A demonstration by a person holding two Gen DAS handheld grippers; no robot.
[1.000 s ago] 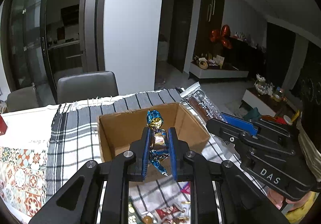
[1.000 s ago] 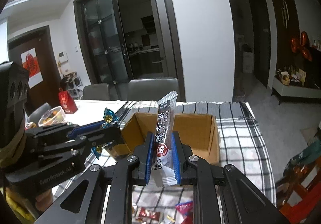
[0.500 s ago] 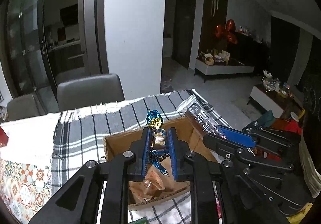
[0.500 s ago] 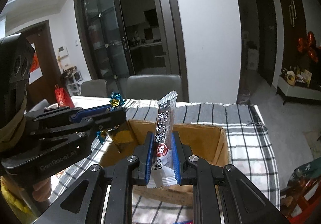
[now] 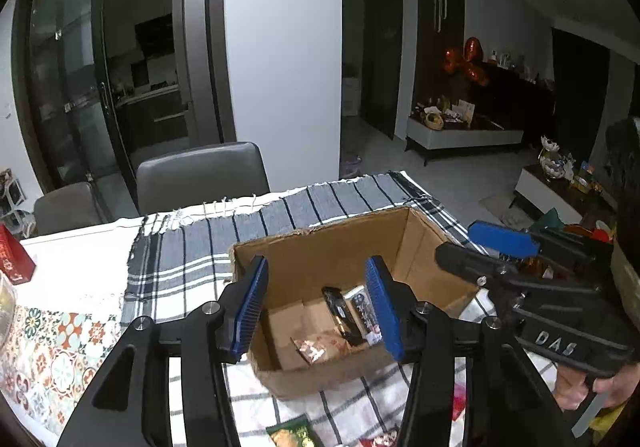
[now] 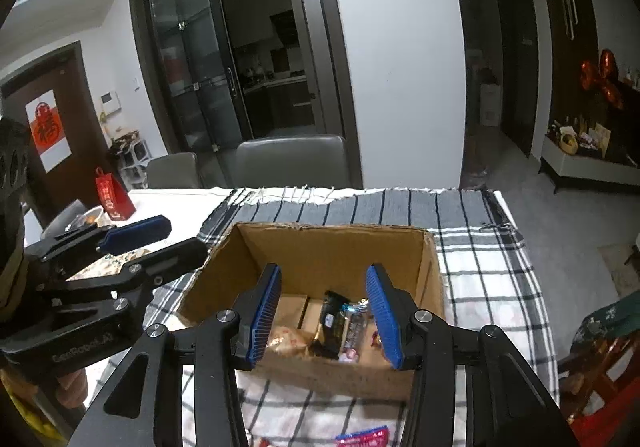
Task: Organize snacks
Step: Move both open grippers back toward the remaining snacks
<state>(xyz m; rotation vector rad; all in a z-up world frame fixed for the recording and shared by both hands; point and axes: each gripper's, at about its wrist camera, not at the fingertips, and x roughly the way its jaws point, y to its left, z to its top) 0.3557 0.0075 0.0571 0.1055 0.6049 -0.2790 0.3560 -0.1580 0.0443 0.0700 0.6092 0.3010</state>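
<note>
Both grippers hover over the cardboard box [image 6: 332, 247], jaws spread wide, nothing held: left gripper [image 5: 320, 311], right gripper [image 6: 326, 315]. Inside the box: dark snack bars [image 6: 340, 323] lying against its right half, an orange-brown packet [image 6: 286, 339] left of them. Box sits on the checked cloth [image 6: 480, 267]. Loose snack packets [image 6: 360, 437] on the cloth, near side of the box. Grey chair [image 6: 292, 163] beyond the box; red bag [image 6: 114, 197] far left of it.

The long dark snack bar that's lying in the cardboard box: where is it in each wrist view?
Left wrist: dark snack bar lies right of centre, beside the right blue finger.
Right wrist: the bar lies at centre, between the fingers.
Shared landmark: cardboard box.
</note>
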